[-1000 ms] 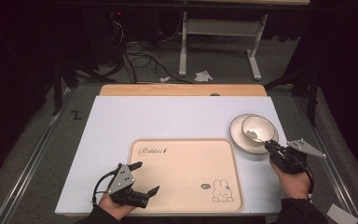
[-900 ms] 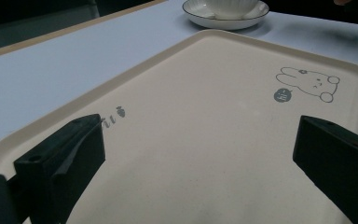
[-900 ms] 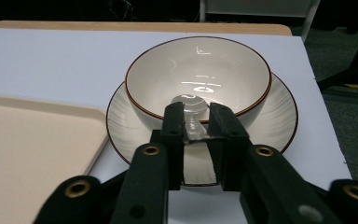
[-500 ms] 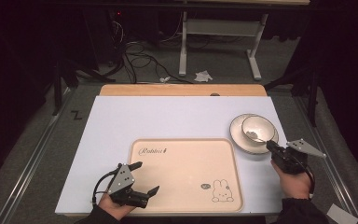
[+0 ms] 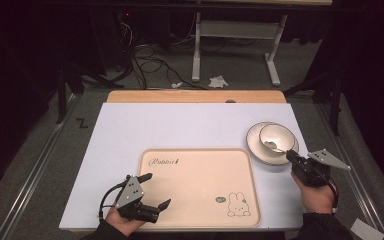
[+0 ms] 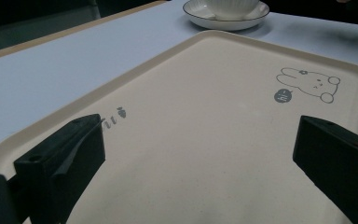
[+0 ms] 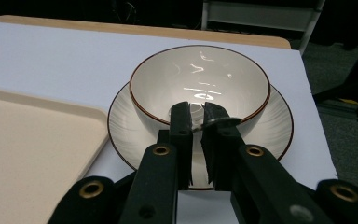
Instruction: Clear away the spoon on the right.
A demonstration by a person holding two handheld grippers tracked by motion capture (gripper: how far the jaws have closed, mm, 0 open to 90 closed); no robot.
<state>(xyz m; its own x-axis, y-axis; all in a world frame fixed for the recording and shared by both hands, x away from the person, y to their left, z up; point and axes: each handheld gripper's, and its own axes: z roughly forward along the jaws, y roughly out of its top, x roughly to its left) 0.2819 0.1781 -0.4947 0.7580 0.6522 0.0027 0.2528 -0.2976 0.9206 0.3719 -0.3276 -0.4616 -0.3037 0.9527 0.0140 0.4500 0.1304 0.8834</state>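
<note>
A cream tray point(image 5: 195, 185) printed with a rabbit lies at the front middle of the white table point(image 5: 180, 125). To its right a white bowl point(image 5: 275, 137) with a dark rim stands on a white plate point(image 5: 255, 147). My left gripper point(image 5: 159, 190) is open over the tray's near left corner, and bare tray point(image 6: 191, 116) shows between its jaws point(image 6: 200, 154). My right gripper point(image 5: 289, 155) points at the plate's near edge. In the right gripper view its jaws point(image 7: 196, 109) stand almost together in front of the bowl's point(image 7: 200, 79) near rim, above the plate point(image 7: 275, 126), with nothing seen held.
A wooden strip point(image 5: 195, 96) runs along the table's far edge. Beyond it, cables and a white desk frame point(image 5: 235, 45) stand on the dark floor. The table's right edge lies close to the plate.
</note>
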